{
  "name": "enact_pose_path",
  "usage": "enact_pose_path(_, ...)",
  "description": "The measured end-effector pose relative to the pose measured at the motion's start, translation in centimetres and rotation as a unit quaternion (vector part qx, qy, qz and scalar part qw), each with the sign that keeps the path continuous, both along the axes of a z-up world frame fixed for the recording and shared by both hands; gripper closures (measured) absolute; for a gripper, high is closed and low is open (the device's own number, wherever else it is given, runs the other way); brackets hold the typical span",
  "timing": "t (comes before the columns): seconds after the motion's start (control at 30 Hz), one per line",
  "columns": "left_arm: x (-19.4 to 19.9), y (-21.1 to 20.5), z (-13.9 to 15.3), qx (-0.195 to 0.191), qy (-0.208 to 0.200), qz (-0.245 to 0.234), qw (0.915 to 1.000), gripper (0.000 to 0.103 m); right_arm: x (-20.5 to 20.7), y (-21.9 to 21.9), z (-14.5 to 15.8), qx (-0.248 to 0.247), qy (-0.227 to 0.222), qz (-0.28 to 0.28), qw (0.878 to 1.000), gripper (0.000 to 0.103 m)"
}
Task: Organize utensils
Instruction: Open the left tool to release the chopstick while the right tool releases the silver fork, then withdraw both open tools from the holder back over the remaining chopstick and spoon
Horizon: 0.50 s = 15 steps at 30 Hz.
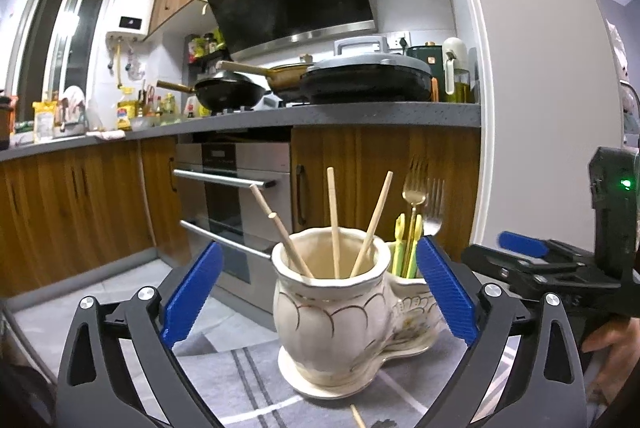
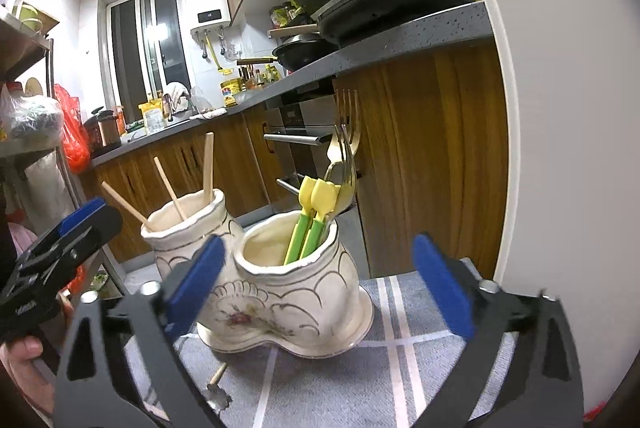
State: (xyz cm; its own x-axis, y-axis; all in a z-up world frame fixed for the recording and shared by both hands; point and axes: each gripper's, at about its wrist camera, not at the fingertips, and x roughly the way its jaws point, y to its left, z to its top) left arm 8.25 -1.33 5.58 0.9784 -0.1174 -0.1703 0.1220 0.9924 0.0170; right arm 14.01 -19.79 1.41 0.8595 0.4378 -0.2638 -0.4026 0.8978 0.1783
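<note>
Chopsticks [image 1: 333,224] stand in one cup of a cream ceramic double holder [image 1: 328,324], four wooden sticks leaning apart against its rim. The adjoining cup on the right holds the forks [image 2: 346,155], one golden and one silvery, tines up, together with two utensils with yellow-green handles [image 2: 310,224]. The holder sits on a grey cloth with white stripes [image 2: 396,380].

In the left wrist view the left gripper [image 1: 318,292] is spread wide with nothing between its blue pads [image 1: 192,292]; the chopstick cup stands between the fingers, touching neither. The right gripper [image 2: 320,284] is likewise spread and holds nothing, the fork cup sitting between its fingers, close to the left pad; whether they touch I cannot tell.

One more wooden stick [image 2: 218,374] lies flat on the cloth just near of the holder's base, beside a small metal piece [image 2: 218,394] too blurred to name. Far behind are wooden cabinets [image 1: 72,203], a built-in oven [image 1: 236,195] and a grey countertop [image 1: 360,113] with pans [image 1: 232,93].
</note>
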Motion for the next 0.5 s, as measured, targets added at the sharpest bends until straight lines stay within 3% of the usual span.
enact_pose_path(0.5,-2.2,0.8,-2.1,0.004,0.043,0.014,0.999,0.005,-2.6,0.3,-1.1,-0.044,-0.004,-0.02,0.999,0.005)
